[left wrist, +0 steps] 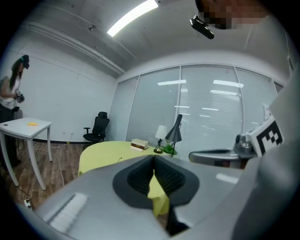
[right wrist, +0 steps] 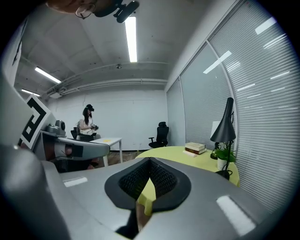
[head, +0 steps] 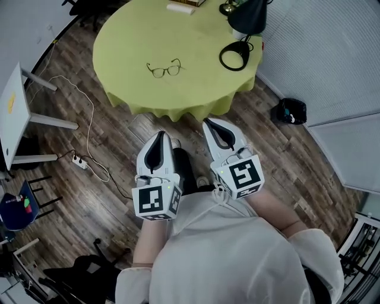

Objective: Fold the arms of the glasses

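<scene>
Holds the left gripper [head: 160, 135] and the right gripper [head: 209, 123] side by side in front of the body, above the wood-plank floor [head: 119, 184]. Points both toward the round counter [head: 124, 35], short of its near edge. Grips nothing with either. Presses each pair of jaws fully together, with the ribbed black pads meeting in a thin line, and shows only cloth and floor past them in the left gripper view and the right gripper view.

Finds the glasses [head: 164, 69] lying on the counter's yellow-green cloth, toward the near side and a little left of centre, well apart from both grippers. Shows the lenses turned toward the person and the arms apparently spread, though too small to be sure.

Carries, on the same counter, a black desk lamp [head: 246, 18] at the right rim, a small green plant [right wrist: 225, 154] just beside the lamp, and a stack of books [head: 181, 7] at the far edge.

Takes in a black bag [head: 289, 111] on the floor to the right of the counter, near the wall, and a white power strip [head: 79, 161] with its cable to the left. Includes a white table [head: 12, 113] at the left edge of the head view, a black office chair [left wrist: 96, 126] by the far wall, and another person [right wrist: 86, 123] standing by that white table.
</scene>
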### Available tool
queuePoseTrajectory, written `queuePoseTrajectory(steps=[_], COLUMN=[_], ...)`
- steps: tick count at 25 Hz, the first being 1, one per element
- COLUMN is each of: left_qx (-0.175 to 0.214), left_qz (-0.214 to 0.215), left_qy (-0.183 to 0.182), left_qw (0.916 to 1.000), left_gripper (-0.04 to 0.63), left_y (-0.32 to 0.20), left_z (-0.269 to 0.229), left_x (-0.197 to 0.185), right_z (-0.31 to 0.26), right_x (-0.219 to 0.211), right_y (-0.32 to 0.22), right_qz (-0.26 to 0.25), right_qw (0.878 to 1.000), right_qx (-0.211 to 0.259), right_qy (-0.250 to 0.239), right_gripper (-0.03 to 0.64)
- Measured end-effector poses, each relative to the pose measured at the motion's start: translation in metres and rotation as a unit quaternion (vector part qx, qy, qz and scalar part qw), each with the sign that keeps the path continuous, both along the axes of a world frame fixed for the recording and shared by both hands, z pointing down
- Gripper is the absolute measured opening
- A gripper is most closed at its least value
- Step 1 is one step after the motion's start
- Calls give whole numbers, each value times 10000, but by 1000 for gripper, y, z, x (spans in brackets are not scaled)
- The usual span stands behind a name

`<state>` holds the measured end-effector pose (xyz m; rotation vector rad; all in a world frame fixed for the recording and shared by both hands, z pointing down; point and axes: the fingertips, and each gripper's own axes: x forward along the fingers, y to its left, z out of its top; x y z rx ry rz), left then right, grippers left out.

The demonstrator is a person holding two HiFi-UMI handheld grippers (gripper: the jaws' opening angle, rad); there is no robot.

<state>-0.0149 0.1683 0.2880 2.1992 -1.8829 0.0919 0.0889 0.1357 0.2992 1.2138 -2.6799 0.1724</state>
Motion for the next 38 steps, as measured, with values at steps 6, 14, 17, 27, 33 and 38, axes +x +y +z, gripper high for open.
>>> queuePoseTrajectory(steps=[6,14,17,27,33,38], left_qx=[30,-104,-156,-818,-1257,-1461], left_qz=[367,791,860,728,450,201], left_qy=[91,171,209,363,488,452], left_qw=[9993,9967,9960,9933,9898,9880], left_gripper=[6,6,6,6,6,6], left_y=[-103,-227,-255,-310,-323,-330], left_z=[-4,-4,1,52,84,106], left_x=[-43,-110,-126,-137,-136,-140], right_z=[0,-2,3,44,92,145], right_x=[-36,-97,-112,-96,-89,-86], right_y=[-94,-205,-231,-288,-301,-309], right_qz=[417,836,931,1004,523,-326], right_qw=[9991,9962,9951,9901,9841,9705], right_qx=[-38,-204,-267,-890,-1490,-1675], right_qy=[91,143,182,407,811,1702], right_gripper=[-2,-2,-2,-2,0,104])
